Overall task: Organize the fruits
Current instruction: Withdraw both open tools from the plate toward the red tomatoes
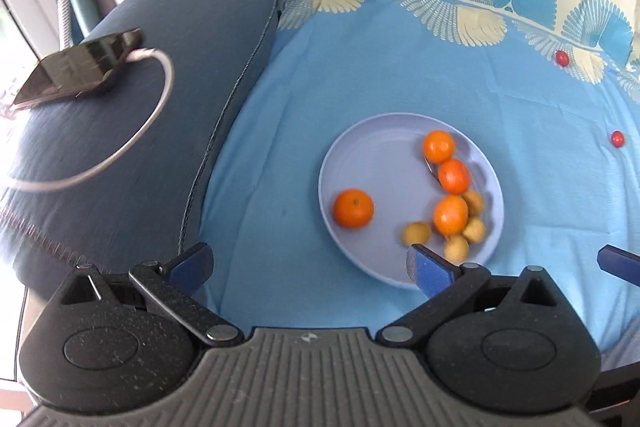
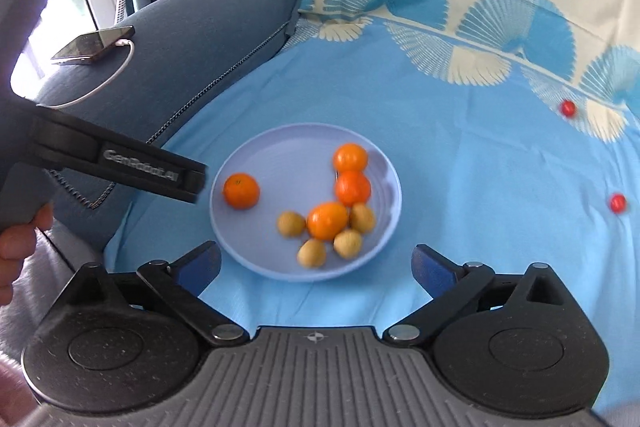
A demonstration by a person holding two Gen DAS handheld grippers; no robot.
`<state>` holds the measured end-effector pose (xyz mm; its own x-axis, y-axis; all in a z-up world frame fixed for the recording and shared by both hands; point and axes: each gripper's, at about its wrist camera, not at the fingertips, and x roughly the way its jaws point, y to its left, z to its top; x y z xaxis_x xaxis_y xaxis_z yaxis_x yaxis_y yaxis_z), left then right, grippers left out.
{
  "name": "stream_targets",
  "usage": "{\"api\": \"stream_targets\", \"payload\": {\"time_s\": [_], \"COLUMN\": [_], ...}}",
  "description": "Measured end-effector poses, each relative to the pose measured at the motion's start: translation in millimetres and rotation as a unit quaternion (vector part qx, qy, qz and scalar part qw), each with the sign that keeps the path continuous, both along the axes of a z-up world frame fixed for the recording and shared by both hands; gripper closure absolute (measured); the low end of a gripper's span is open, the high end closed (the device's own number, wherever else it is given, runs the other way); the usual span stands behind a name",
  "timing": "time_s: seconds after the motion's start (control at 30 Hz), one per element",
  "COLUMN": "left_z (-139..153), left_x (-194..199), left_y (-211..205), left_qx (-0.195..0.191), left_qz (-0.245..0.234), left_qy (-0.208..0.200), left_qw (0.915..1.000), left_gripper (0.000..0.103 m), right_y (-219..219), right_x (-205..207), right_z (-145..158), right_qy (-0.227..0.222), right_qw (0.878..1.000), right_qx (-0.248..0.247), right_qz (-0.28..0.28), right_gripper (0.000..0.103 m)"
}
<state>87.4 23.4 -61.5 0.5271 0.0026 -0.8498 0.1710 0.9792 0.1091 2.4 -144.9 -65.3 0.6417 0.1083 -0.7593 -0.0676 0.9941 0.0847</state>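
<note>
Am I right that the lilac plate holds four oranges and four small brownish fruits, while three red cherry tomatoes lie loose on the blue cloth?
Not quite: only two cherry tomatoes lie loose on the cloth, as the right wrist view shows. The plate count stands.

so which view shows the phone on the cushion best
The left wrist view: the phone is larger there, with its white cable looping off. The right wrist view shows the phone smaller, far off at upper left.

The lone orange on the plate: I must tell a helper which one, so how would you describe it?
Find the lilac plate on the blue sheet. Three oranges and brown fruits cluster on one side; the lone orange sits apart, nearest the dark blue cushion, touching nothing.
</note>
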Motion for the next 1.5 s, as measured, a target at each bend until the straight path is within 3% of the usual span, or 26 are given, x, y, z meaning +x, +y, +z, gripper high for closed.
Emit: {"api": "stream_targets", "payload": {"time_s": [0.3,0.63,0.93,1.5], "left_z": [22,45,54,52], "left_x": [-51,-86,-98,-95], "left_y": [9,7,5,6], "left_qx": [-0.004,-0.003,-0.006,-0.006], "left_qz": [0.011,-0.001,-0.011,-0.011], "left_qy": [-0.034,-0.075,-0.092,-0.088], "left_qw": [0.9994,0.9972,0.9957,0.9961], "left_gripper": [0.0,0.0,0.0,0.0], "right_y": [-1,-3,-6,-4], "right_x": [-51,-89,-99,-100], "right_z": [33,53,60,58], "right_qy": [-0.064,-0.1,-0.113,-0.109], "right_qw": [0.997,0.994,0.992,0.993], "right_qx": [-0.014,-0.009,-0.007,-0.009], "right_qz": [-0.029,-0.04,-0.051,-0.049], "right_gripper": [0.001,0.001,0.001,0.001]}}
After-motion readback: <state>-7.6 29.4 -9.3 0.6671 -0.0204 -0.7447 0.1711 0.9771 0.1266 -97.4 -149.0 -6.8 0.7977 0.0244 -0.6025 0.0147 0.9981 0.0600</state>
